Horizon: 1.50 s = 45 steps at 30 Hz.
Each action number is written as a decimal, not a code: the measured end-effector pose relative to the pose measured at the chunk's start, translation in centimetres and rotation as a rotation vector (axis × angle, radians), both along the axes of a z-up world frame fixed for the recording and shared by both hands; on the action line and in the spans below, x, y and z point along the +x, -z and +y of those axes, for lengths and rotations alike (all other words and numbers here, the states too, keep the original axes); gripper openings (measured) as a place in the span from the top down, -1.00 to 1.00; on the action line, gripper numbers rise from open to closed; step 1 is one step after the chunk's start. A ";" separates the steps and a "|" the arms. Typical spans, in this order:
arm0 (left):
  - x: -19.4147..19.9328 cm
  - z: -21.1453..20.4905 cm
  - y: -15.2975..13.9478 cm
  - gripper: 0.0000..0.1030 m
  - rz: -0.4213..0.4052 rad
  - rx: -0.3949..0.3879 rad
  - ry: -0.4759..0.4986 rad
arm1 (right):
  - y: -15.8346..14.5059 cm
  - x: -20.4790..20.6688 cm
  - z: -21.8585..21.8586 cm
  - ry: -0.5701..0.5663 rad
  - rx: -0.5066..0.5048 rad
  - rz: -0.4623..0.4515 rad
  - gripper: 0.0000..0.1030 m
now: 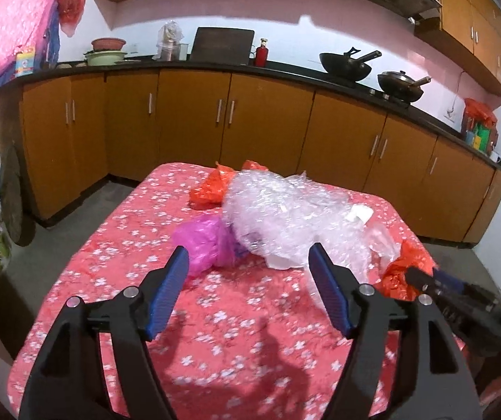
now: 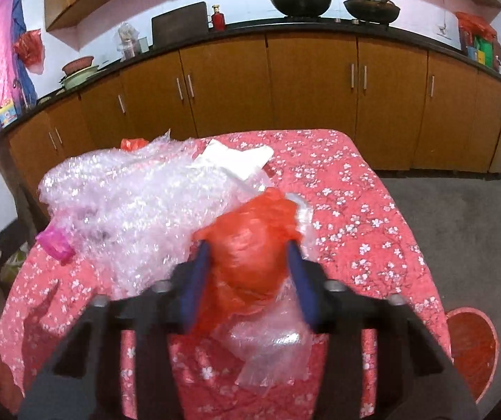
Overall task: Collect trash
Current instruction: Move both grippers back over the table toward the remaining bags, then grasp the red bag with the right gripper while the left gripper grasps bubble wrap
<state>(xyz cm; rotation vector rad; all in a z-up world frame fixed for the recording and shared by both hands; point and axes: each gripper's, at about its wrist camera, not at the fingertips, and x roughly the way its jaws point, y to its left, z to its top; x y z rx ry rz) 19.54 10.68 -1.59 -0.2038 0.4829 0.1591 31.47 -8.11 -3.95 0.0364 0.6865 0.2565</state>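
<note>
1. Left gripper [image 1: 248, 266] hovering over the red floral tablecloth [image 1: 117, 245], blue pads spread wide, nothing between them.
2. Just ahead of its left finger: a crumpled pink plastic bag [image 1: 204, 241], lying on the cloth and touching the pile beyond.
3. Straight ahead between the fingers: a big heap of clear bubble wrap [image 1: 285, 210], a white paper scrap [image 1: 360, 214] lying on top of it.
4. Beyond the heap, at the far side: another crumpled orange-red plastic bag [image 1: 211, 189], tucked against the bubble wrap.
5. Off to the right of the left claw: right gripper [image 2: 250, 262] closed in on a crumpled orange-red plastic bag [image 2: 250, 245], pads pressing both its sides, the bag bulging between them.
6. Below that bag, under the right claw: a loose clear plastic sheet [image 2: 271, 346] resting on the cloth.
7. Left of the right claw: the same bubble wrap mound, the pink bag poking out at its far left edge.
8. Down to the right, on the grey floor beside the table: a round red woven basket [image 2: 474, 346]; contents not readable in the right wrist view.
9. Far ahead on the black counter: two dark woks [image 2: 301, 1], lidded or not hard to tell.
</note>
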 end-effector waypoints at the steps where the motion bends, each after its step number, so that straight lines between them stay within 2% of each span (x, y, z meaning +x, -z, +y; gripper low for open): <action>1: 0.3 -0.2 0.0 -0.39 0.004 -0.010 0.005 | 0.0 -0.1 -0.1 -0.003 0.001 -0.005 0.35; 7: 2.2 -1.2 0.0 -0.39 0.022 -0.021 0.022 | -0.1 -0.7 -0.2 -0.021 0.010 -0.014 0.47; 13: 3.6 -0.6 -1.5 -0.39 0.003 0.017 -0.026 | 0.1 -0.8 -0.6 -0.028 0.019 -0.010 0.47; 16: 5.0 0.1 -1.6 -0.39 0.030 0.050 -0.036 | 0.1 -0.8 -0.6 -0.030 0.024 -0.008 0.47; 21: 6.9 1.0 -0.6 -0.39 0.098 0.018 -0.024 | 0.2 -0.7 -0.8 -0.030 0.031 -0.003 0.47; 22: 7.2 1.0 -0.1 -0.29 0.117 0.004 -0.011 | 0.2 -0.7 -0.8 -0.031 0.030 -0.003 0.47; 26: 7.3 1.0 1.2 0.51 0.160 -0.018 0.018 | 0.2 -0.7 -0.9 -0.035 0.030 -0.001 0.47; 29: 6.7 0.7 1.2 0.72 0.146 -0.001 0.026 | 0.1 -0.9 -0.9 -0.038 0.033 -0.005 0.48; 39: 3.5 0.6 -2.2 0.77 0.037 0.021 0.025 | -1.8 -2.4 -1.8 -0.048 0.066 -0.060 0.52; 45: 2.6 -0.2 -3.9 0.77 0.001 0.022 0.040 | -3.4 -3.3 -2.5 -0.048 0.087 -0.099 0.52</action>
